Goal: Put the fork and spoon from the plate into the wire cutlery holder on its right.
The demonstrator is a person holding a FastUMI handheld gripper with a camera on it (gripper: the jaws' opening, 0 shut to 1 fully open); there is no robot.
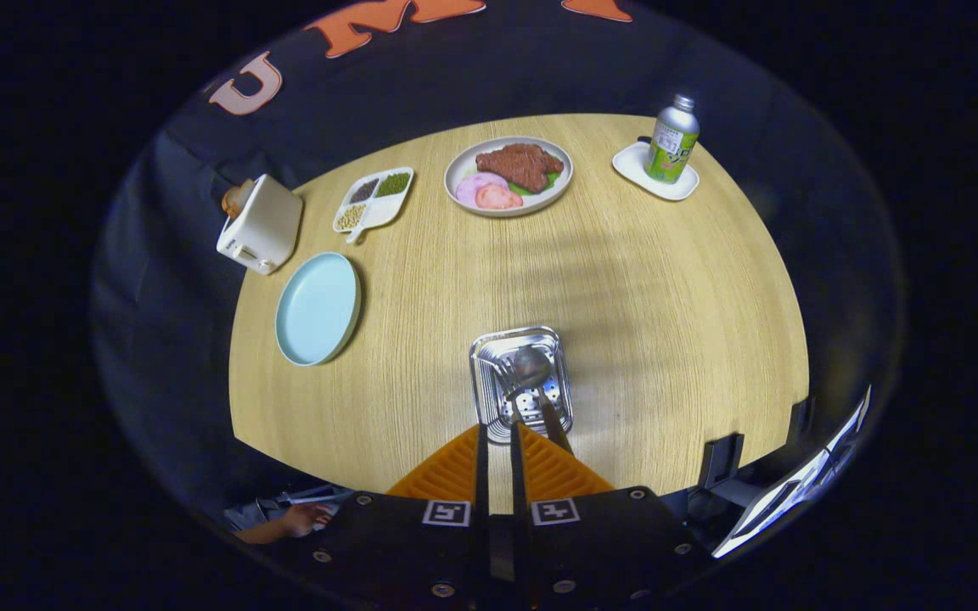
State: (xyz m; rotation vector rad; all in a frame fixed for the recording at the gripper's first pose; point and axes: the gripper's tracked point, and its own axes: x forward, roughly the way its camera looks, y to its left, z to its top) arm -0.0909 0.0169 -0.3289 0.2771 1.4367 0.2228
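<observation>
The gripper [499, 437] hangs above the holder [521, 383], fingers nearly together on the spoon [531, 367] handle; whether both press it, I cannot tell. The spoon bowl sits over the holder's mouth, its handle slanting back toward the fingers. The plate [317, 309], left of the holder, lies bare. Likely risk: released on this slant, the spoon catches the rim and tips out.
</observation>
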